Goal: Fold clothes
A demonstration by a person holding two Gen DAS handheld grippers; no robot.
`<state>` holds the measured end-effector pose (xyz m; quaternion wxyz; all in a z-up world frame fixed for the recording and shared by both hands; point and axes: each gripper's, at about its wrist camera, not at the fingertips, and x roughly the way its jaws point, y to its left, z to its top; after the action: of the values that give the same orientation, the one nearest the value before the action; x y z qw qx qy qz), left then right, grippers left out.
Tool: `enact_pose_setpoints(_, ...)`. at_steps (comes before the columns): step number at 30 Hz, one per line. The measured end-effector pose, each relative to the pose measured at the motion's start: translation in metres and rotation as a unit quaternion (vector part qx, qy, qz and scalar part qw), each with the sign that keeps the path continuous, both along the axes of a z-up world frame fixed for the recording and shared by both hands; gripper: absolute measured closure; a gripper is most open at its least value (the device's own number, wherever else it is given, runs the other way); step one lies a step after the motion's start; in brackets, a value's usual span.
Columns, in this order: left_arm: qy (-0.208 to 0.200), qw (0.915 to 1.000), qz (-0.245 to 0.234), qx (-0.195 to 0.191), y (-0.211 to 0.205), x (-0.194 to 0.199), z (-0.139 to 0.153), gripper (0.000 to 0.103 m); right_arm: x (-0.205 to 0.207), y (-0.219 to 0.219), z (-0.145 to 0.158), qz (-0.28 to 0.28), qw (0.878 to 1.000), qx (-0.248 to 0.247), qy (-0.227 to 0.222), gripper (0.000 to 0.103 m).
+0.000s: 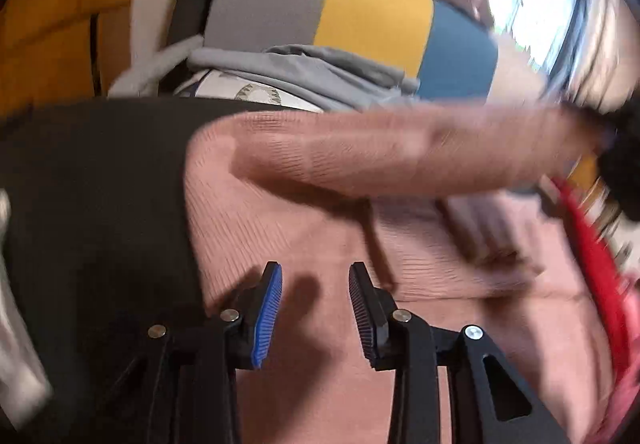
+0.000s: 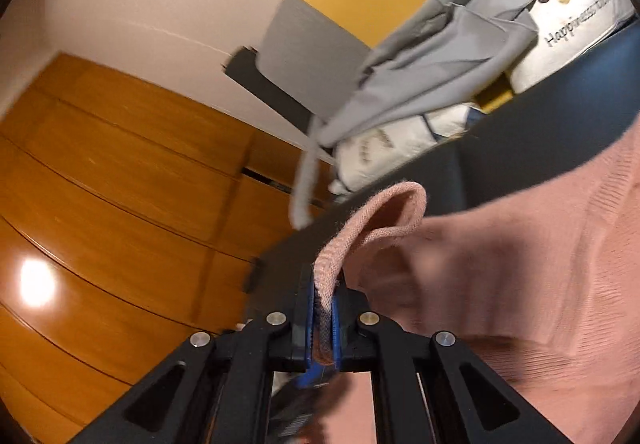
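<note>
Dusty-pink ribbed knit fills both views: the pink sweater [image 1: 304,228] lies spread on a dark surface [image 1: 92,203], and one sleeve [image 1: 400,151] is raised and stretched across the body from about 9 o'clock toward 3 o'clock in the left wrist view. We have the right gripper [image 2: 323,324] with its jaws pressed together on the sleeve's ribbed cuff [image 2: 384,219], which loops up out of the blue pads [image 2: 310,320] toward 1 o'clock. Our left gripper [image 1: 316,308] hangs just over the sweater's body with its jaws spread and nothing between them. We judge the step in hand to be a sleeve fold, the cuff being carried over the torso; the blur suggests it is moving fast. To do this well, we should keep the pinch firm on the cuff, carry the sleeve low and taut so it lands flat without a twist, and let the left gripper press the body down near the shoulder line so the knit does not drag or bunch. Soft knit stretches, so we should pull no harder than needed. Beyond the sweater, at 12 o'clock, a grey garment [image 1: 304,71] lies heaped over white printed pillows [image 2: 576,11] against a grey, yellow and blue headboard [image 1: 372,11]; whether that garment awaits folding we cannot tell.
</note>
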<state>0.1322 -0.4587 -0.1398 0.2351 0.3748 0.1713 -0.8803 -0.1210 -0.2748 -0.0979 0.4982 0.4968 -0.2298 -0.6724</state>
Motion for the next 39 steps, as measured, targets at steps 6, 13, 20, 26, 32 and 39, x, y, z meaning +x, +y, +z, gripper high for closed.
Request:
enact_pose_setpoints(6,-0.080,0.9891,-0.082,-0.092,0.001,-0.018,-0.015,0.067,-0.004,0.010,0.018,-0.005,0.999,-0.042,-0.026,0.096)
enact_pose_setpoints(13,-0.076,0.9798,-0.143,-0.118,-0.004,-0.014,-0.012,0.098,-0.010,0.031,0.028,-0.020,0.996,-0.070,-0.042,0.096)
enact_pose_setpoints(20,-0.023,0.9812,-0.183,-0.056,-0.008,0.009,0.006,0.099,-0.013,0.068,-0.001,-0.052,0.995,0.065,0.057,0.096)
enact_pose_setpoints(26,-0.074,0.9698,-0.223,-0.068,0.013,0.015,-0.010,0.099,-0.017,0.085,-0.064,-0.053,0.989,0.134,0.029,0.091)
enact_pose_setpoints(32,-0.051,0.9770,-0.200,-0.054,0.011,0.023,0.000,0.099,-0.014,0.093,-0.072,-0.053,0.994,0.094,0.020,0.055)
enact_pose_setpoints(39,0.005,0.9826,-0.181,-0.042,0.006,0.008,0.026,0.086,-0.002,0.069,-0.039,-0.048,0.970,0.181,0.156,0.096)
